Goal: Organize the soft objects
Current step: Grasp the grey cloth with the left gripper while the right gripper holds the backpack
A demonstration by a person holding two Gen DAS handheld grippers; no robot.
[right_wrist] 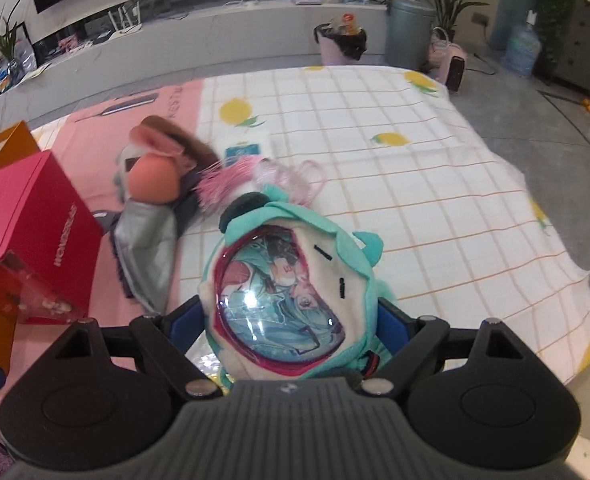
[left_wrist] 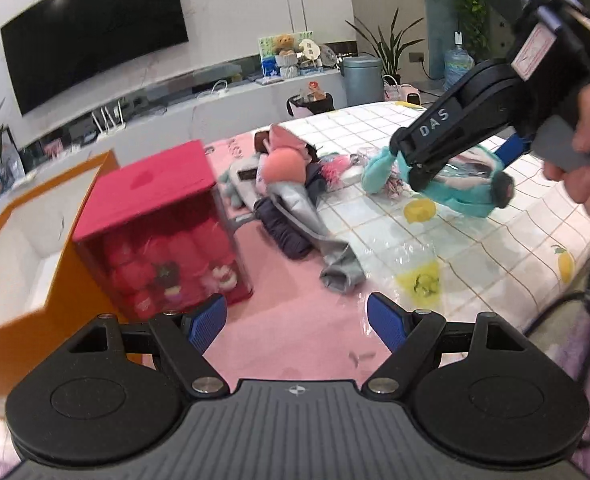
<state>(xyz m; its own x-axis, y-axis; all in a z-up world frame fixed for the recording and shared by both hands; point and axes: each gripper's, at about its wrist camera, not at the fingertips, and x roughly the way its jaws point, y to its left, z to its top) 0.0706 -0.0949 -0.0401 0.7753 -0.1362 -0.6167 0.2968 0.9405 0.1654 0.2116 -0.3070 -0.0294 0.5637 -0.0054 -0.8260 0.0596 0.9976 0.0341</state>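
My right gripper point(right_wrist: 287, 320) is shut on a teal plush pouch point(right_wrist: 287, 292) with a clear picture window, held above the table; it also shows in the left wrist view point(left_wrist: 455, 188) under the right gripper point(left_wrist: 427, 164). A pile of soft things point(left_wrist: 291, 184) lies mid-table: a peach ball plush point(right_wrist: 153, 182), grey cloth point(right_wrist: 147, 256), pink fringe point(right_wrist: 223, 180). My left gripper point(left_wrist: 297, 324) is open and empty, low over the pink mat point(left_wrist: 291, 332).
A red box point(left_wrist: 163, 232) with red plush inside stands left of the pile, and an orange box point(left_wrist: 27, 248) beside it. A lemon-print tablecloth point(right_wrist: 415, 184) covers the table. Bins and plants stand on the floor beyond.
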